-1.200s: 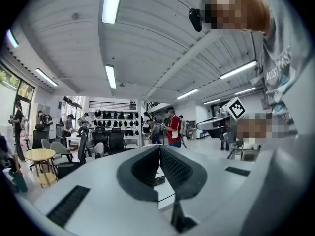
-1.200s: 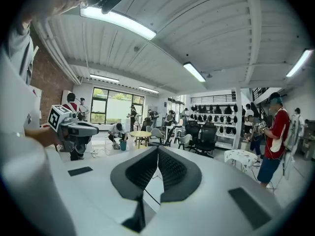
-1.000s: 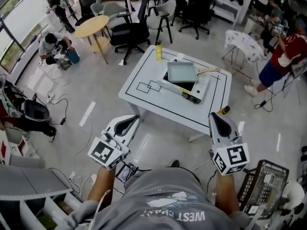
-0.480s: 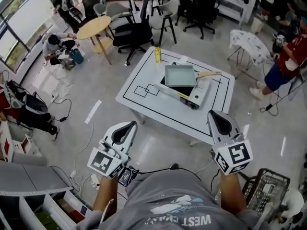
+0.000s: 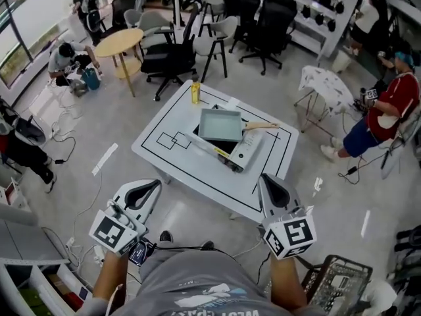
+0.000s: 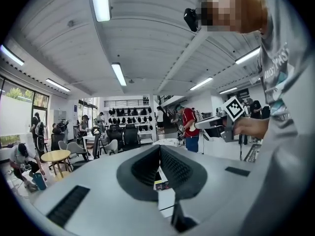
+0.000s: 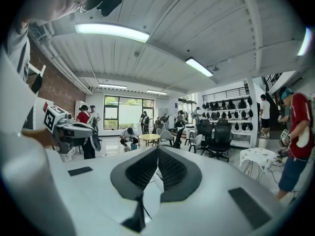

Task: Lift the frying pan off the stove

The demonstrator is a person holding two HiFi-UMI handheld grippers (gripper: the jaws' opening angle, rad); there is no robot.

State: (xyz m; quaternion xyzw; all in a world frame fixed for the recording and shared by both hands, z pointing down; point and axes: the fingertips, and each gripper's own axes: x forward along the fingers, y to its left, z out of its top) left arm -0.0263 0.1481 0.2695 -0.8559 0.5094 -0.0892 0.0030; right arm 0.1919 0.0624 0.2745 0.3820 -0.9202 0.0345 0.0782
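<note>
Stove [image 5: 238, 154] top is largely hidden under the frying pan [image 5: 221, 125].

Pan: rectangular, pale blue-grey, with a wooden handle pointing right. It sits on the stove on the white table [image 5: 266, 171].

Left gripper [image 5: 152, 185] and right gripper [image 5: 266, 179] – all 4 jaws closed, empty, well apart from the pan.

Pale (perhaps concrete) floor [image 5: 85, 127], office chairs [image 5: 169, 52]

Head view steeply down, table [image 5: 270, 164] far ahead, gripper views level, roomward
</note>
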